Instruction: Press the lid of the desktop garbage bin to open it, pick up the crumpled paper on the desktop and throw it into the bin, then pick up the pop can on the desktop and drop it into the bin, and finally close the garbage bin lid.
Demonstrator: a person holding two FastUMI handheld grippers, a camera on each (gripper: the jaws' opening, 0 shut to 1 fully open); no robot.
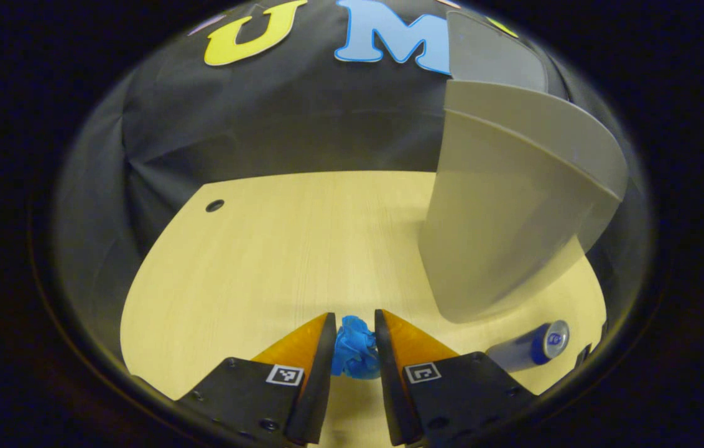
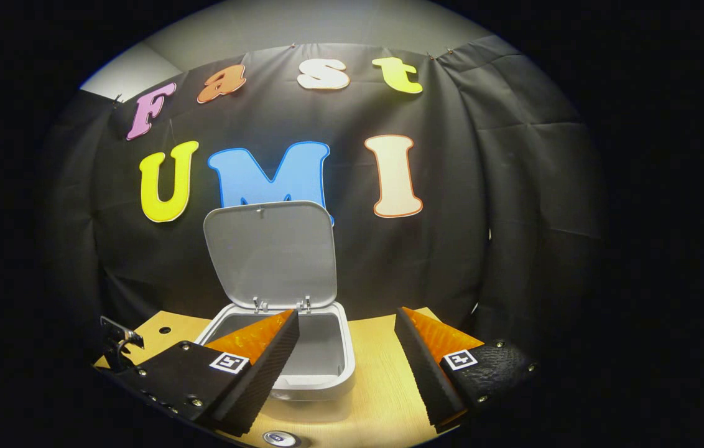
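Bin (image 2: 302, 367) lid (image 2: 271, 255) up, left jaws pinching crumpled paper (image 1: 355, 348), right jaws apart.

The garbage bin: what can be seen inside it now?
In the right gripper view the garbage bin stands with its lid raised. The grey inner walls show nothing lying in it. The right gripper, open, has one finger covering the near left part; the bottom is hidden.

grey bin (image 2: 321, 367) lid (image 2: 271, 255) raised, blue crumpled paper (image 1: 355, 348), can (image 1: 529, 346) lying
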